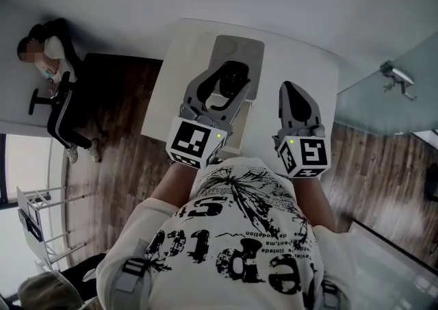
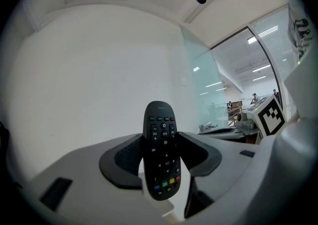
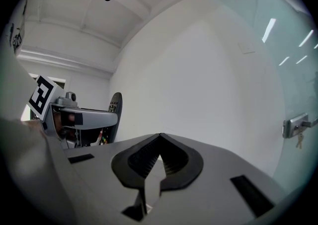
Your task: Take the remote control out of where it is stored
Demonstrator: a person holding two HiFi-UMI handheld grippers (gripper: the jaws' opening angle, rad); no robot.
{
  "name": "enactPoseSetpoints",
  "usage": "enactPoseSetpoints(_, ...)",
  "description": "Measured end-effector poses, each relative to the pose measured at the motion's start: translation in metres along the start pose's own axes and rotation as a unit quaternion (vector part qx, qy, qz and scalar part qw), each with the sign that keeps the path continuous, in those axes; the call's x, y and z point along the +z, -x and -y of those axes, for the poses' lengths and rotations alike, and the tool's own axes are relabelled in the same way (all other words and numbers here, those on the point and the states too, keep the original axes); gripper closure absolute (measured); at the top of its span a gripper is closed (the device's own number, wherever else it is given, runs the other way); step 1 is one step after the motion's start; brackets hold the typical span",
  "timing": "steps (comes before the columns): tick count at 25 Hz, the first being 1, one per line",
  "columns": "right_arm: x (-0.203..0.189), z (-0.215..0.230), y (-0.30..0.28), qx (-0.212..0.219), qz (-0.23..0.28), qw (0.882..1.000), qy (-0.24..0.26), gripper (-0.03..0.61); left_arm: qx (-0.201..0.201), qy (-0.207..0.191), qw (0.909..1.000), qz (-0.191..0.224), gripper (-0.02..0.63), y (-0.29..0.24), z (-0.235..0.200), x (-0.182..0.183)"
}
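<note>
A black remote control (image 2: 160, 152) with coloured buttons stands upright between the pads of my left gripper (image 2: 161, 155), which is shut on its lower half. In the head view the remote control (image 1: 232, 78) sits in the left gripper (image 1: 228, 84), above a grey holder tray (image 1: 239, 47) on the white table (image 1: 311, 72). My right gripper (image 1: 293, 91) hangs beside it to the right with nothing in it. Its jaws are closed tip to tip in the right gripper view (image 3: 160, 138). That view also shows the left gripper (image 3: 82, 117) and the remote control (image 3: 116, 106) side on.
A person (image 1: 53, 62) sits on a chair to the left of the table. A glass door with a metal handle (image 1: 397, 76) stands at the right. A white rack (image 1: 34, 216) is at the lower left on the wooden floor (image 1: 123, 158).
</note>
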State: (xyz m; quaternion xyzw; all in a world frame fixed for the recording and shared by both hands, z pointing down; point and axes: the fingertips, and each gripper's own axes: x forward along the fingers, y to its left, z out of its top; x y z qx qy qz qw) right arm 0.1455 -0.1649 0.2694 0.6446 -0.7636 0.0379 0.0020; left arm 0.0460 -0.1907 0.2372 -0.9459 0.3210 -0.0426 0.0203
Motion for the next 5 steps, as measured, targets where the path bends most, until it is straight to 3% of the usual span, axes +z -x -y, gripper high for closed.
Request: enactPoseSetpoints(5,0.0,0.0038,0.0005,-0.005,0.0,1.0,0.0,0.577,-0.003,-0.001,1.0,-0.004,0.383,-0.0016,0.0038,-0.0032)
